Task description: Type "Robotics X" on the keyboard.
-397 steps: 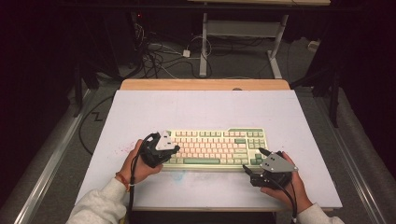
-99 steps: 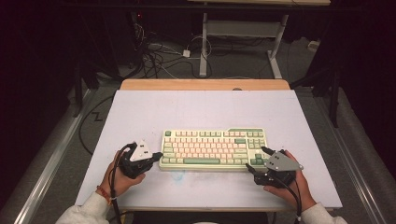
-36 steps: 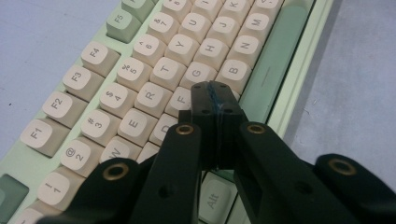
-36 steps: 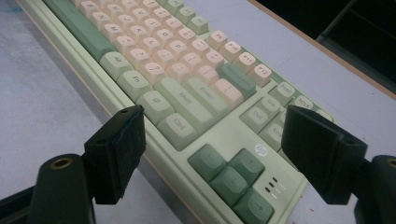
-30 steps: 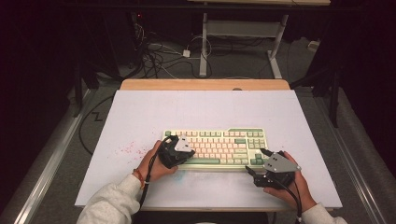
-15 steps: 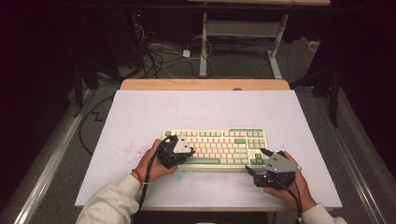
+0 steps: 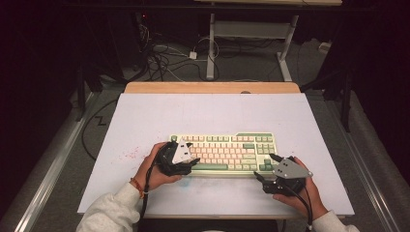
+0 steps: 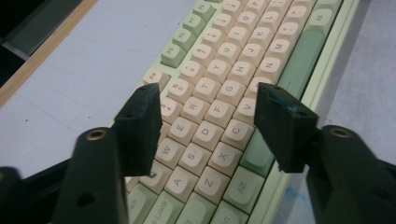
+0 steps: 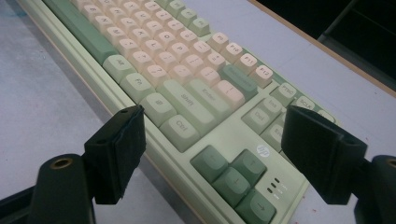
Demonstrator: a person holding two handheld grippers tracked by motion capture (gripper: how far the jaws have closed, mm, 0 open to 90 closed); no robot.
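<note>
A pale green keyboard (image 7: pixel 227 152) with cream and green keys lies across the near middle of the white table top. My left gripper (image 7: pixel 189 163) hovers over its left end. In the left gripper view my left gripper (image 8: pixel 208 107) is open above the letter keys of the keyboard (image 8: pixel 219 88). Its jaws have just been opening, and nothing is held between them. My right gripper (image 7: pixel 263 166) stands at the keyboard's near right corner. In the right gripper view my right gripper (image 9: pixel 212 140) is open, and its jaws straddle the arrow keys and the corner of the keyboard (image 9: pixel 187 88).
The white table top (image 7: pixel 208 111) has a wooden strip (image 7: pixel 212 87) along its far edge and faint red marks (image 7: pixel 130 154) left of the keyboard. Cables (image 7: pixel 164 58) and a metal stand's legs (image 7: pixel 211 48) lie on the floor beyond the table.
The left gripper has moved right, from beside the keyboard's left end to over its left keys, and hardly shifted in the last second. The right gripper has kept its place.
</note>
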